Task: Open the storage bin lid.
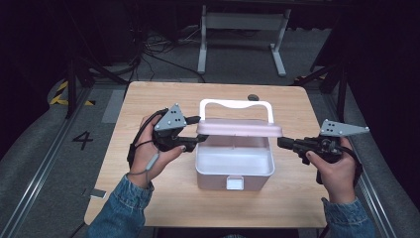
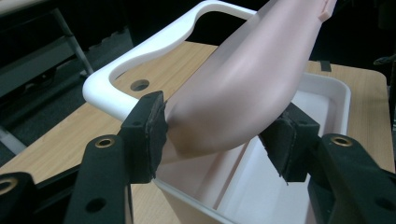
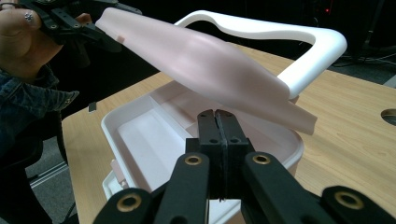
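A pink storage box [image 1: 234, 168] sits at the centre of a wooden desk [image 1: 148, 198], its front latch [image 1: 235, 183] facing the person. The lid [image 1: 239, 130] is raised and hangs roughly level above the open box, with the white carry handle [image 1: 236, 105] standing up behind it.

The left gripper [image 1: 194, 130], held in the person's left hand [image 1: 153, 156], meets the lid's left edge. In the left gripper view its 2 fingers [image 2: 148, 135] stand wide apart with the lid's curved end between them; whether the pads press on the plastic cannot be told.

The right gripper [image 1: 280, 143], held in the right hand [image 1: 334, 171], points at the box's right side just below the lid's right end. In the right gripper view its 2 fingers [image 3: 208, 140] are pressed together with nothing between them, in front of the box's near wall.

A round hole [image 1: 253, 97] lies in the desk behind the handle.
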### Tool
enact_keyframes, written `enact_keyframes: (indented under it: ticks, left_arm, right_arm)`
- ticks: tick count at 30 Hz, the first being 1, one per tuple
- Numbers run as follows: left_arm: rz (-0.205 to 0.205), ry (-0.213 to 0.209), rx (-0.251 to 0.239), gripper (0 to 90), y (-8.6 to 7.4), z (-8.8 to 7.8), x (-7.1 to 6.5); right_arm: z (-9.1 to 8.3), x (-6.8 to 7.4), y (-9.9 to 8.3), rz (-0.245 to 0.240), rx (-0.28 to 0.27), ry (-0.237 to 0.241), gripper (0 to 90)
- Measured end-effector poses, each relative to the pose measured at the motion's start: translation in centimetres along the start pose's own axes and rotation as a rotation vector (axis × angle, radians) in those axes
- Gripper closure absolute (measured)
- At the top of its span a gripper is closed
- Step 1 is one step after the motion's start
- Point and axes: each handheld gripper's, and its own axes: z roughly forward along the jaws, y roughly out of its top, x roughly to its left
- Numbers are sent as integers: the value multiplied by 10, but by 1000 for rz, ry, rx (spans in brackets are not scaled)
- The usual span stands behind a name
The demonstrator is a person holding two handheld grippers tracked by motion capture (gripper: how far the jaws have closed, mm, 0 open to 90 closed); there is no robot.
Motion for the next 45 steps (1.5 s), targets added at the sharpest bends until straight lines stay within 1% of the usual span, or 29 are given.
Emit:
enact_keyframes:
  ticks: [5,6,7,10,12,13,19,21,24,27,30,33,35,36,38,42,45]
  left_arm:
    - [7,5,9,475,4,0,5]
    - [1,1,8,484,5,1,7]
    - [9,3,6,493,6,1,9]
    - [-1,-6,4,497,8,1,12]
    - [-12,-12,-2,503,10,2,15]
    - [-8,-14,1,503,12,2,17]
    - [-31,-23,-30,541,18,6,28]
    - [-25,-16,-34,554,21,7,31]
    - [-37,-8,-48,577,23,9,35]
    - [-36,-4,-53,593,25,11,38]
    - [-33,8,-56,626,27,15,43]
    - [-56,10,-56,644,30,18,49]
    - [-72,5,-63,653,30,21,53]
    - [-68,7,-62,659,30,21,55]
    - [-81,12,-69,674,30,24,59]
    - [-94,18,-75,693,30,28,64]
    - [-104,38,-71,711,31,32,68]
  right_arm:
    - [-7,-1,-3,8,6,-12,896]
    - [-9,0,-4,10,5,-19,896]
    - [-11,0,-4,10,5,-25,895]
    - [-16,1,-5,9,7,-38,893]
    - [-22,1,-6,9,3,-59,891]
    - [-22,1,-6,9,3,-59,891]
    - [-32,-4,-10,19,9,-88,886]
    - [-33,-5,-10,23,8,-91,885]
    - [-34,-6,-11,26,9,-94,883]
    - [-34,-6,-11,28,8,-90,881]
    - [-33,-7,-11,22,9,-85,878]
    - [-33,-8,-11,12,3,-79,878]
    - [-33,-8,-11,13,6,-78,878]
    - [-33,-8,-11,12,7,-77,877]
    - [-33,-9,-11,11,8,-77,877]
    - [-34,-9,-12,17,4,-79,875]
    - [-34,-10,-12,15,4,-82,875]
